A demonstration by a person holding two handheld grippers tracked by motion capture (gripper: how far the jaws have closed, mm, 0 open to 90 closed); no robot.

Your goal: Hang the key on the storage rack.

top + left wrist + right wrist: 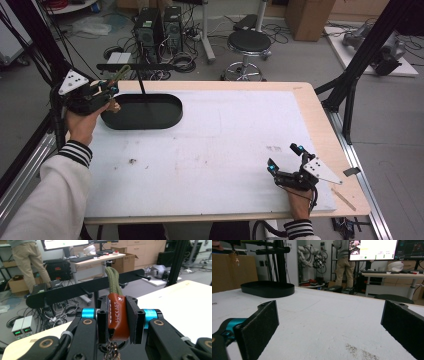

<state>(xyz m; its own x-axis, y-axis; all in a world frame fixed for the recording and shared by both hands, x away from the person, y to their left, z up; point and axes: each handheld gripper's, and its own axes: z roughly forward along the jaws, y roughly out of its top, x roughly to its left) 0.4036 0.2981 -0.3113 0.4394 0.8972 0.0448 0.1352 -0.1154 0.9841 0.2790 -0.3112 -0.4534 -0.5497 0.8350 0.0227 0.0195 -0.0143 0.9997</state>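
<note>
We grip the keychain (118,315) in our left gripper (100,92), cord loop (113,280) pointing to 12 o'clock at the rack's pegged bar (82,288); our right gripper (285,162) rests released.

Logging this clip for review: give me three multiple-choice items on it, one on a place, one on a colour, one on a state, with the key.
1. Where does the black oval tray sit on the table?
A. far left part
B. near right corner
C. centre

2. What colour is the leather tab clamped in the left gripper?
A. blue
B. reddish brown
C. white

3. How does the right gripper stand?
A. shut on a cord
B. shut on nothing
C. open, holding nothing

Key: 1 A, the high view shows the tray by the left hand; 2 B, the tab under the olive cord is reddish brown; 3 C, its jaws are wide apart over bare table.
</note>
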